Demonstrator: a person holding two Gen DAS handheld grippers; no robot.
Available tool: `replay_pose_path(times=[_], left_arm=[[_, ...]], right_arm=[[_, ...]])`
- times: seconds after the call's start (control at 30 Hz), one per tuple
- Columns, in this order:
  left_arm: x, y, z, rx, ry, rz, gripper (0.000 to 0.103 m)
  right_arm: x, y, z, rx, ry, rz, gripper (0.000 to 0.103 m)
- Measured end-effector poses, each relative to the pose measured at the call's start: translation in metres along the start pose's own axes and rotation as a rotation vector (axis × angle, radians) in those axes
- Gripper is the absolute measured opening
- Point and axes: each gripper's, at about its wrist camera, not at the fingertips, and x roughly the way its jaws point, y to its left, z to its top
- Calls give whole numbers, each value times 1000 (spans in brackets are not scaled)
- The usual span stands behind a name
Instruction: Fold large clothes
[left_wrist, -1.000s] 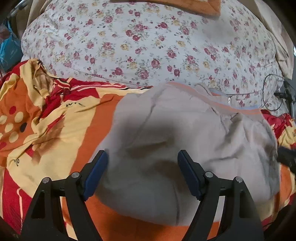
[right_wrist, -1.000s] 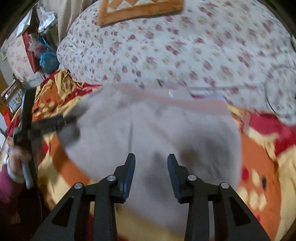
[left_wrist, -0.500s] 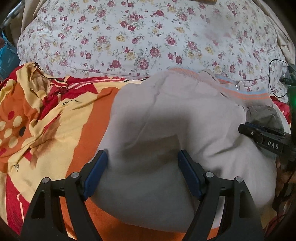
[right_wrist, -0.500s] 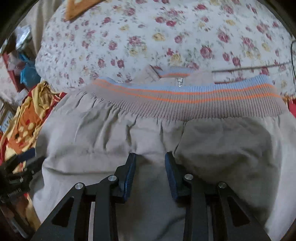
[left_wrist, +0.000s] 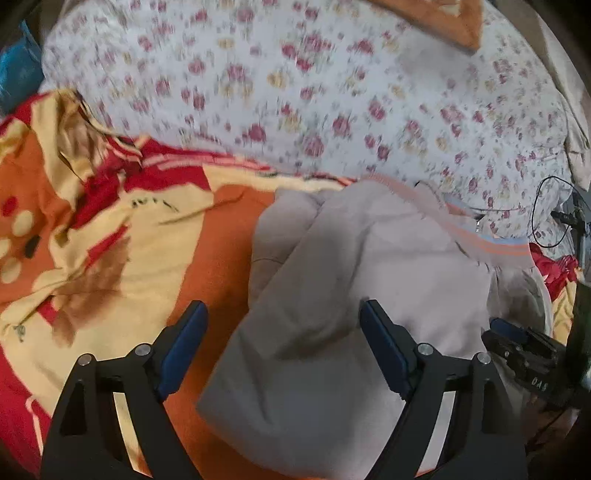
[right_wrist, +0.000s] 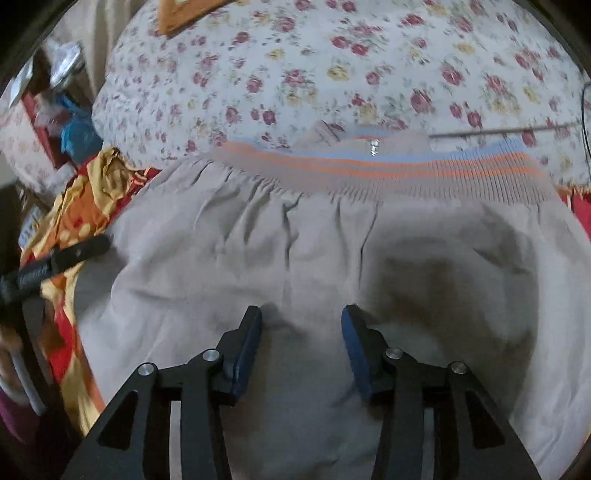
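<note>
Beige cloth fills both views: the folded garment (right_wrist: 295, 240) — a large piece with a ribbed hem band (right_wrist: 388, 173) striped orange and pale blue — lies on the orange, red and yellow blanket (left_wrist: 110, 229) that covers the bed. Beyond the garment lies a white quilt with small red flowers (left_wrist: 295, 92), and the band runs along the garment's far edge, next to that quilt.

The left gripper (left_wrist: 283, 317) hangs over the garment's near left part, its blue-padded jaws wide apart and opening further; the left pad stands over the blanket, just off the garment's edge, the right pad over the cloth. No cloth is pinched between them.

The right gripper (right_wrist: 301, 321) is low over the middle of the garment (nearer than the band), its jaws moderately apart and opening, with flat cloth below the gap and nothing clamped. Whether the tips touch the fabric I cannot tell.

At the garment's right edge a black cable (left_wrist: 546, 214) loops over the quilt.
</note>
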Motion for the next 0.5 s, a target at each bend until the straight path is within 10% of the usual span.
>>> replay_pose_path(times=[0.5], left_arm=[[47,9,25,-64,103,-87,85]], right_arm=[[-14,-17,28,31,-84,-17,45]])
